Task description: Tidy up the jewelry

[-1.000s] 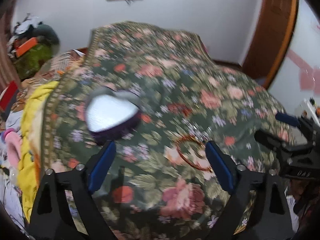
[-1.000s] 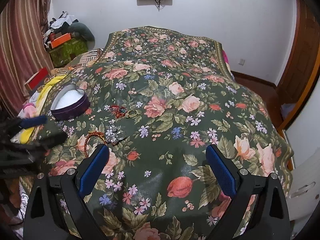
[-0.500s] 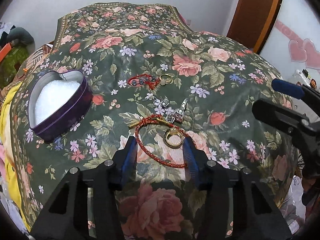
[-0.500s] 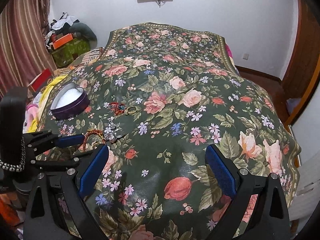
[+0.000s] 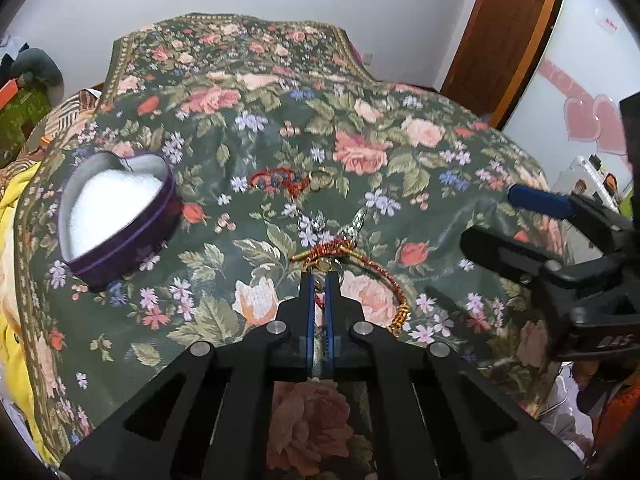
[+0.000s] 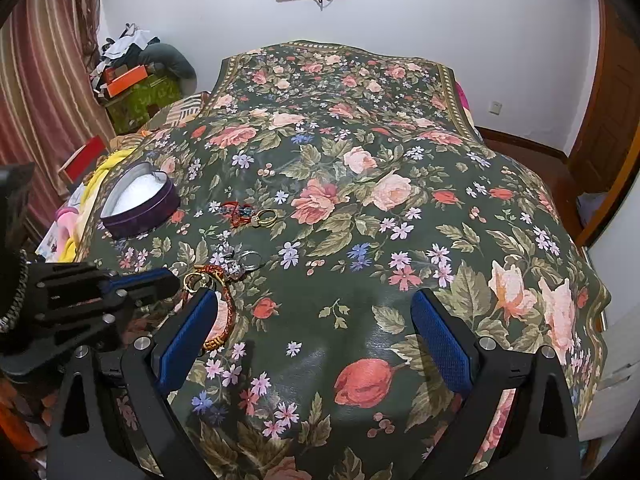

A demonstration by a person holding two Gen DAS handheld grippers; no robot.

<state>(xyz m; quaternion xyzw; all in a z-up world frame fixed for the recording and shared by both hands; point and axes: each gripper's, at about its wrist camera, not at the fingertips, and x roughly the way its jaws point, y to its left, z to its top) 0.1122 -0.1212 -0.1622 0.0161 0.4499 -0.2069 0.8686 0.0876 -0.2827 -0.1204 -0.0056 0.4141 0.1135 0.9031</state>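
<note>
A purple heart-shaped box (image 5: 116,216) with white lining lies open on the floral bedspread at the left; it also shows in the right wrist view (image 6: 140,204). My left gripper (image 5: 319,280) is shut on a gold ring (image 5: 323,266) that lies inside a red and gold braided bracelet (image 5: 384,280). In the right wrist view the left gripper (image 6: 160,280) reaches the ring (image 6: 195,281) and the bracelet (image 6: 224,312). A silver charm piece (image 5: 352,228) and a red beaded bracelet with a second ring (image 5: 288,180) lie farther back. My right gripper (image 6: 314,324) is open and empty above the bedspread.
The floral bedspread (image 6: 360,140) covers the whole bed. A yellow cloth (image 5: 16,240) hangs at the bed's left side. Cluttered boxes (image 6: 132,80) stand by the striped curtain at the back left. A wooden door (image 5: 504,40) is at the right.
My left gripper has moved forward and closed its fingers on the gold ring inside the braided bracelet. The right gripper has stayed open and nearly still.
</note>
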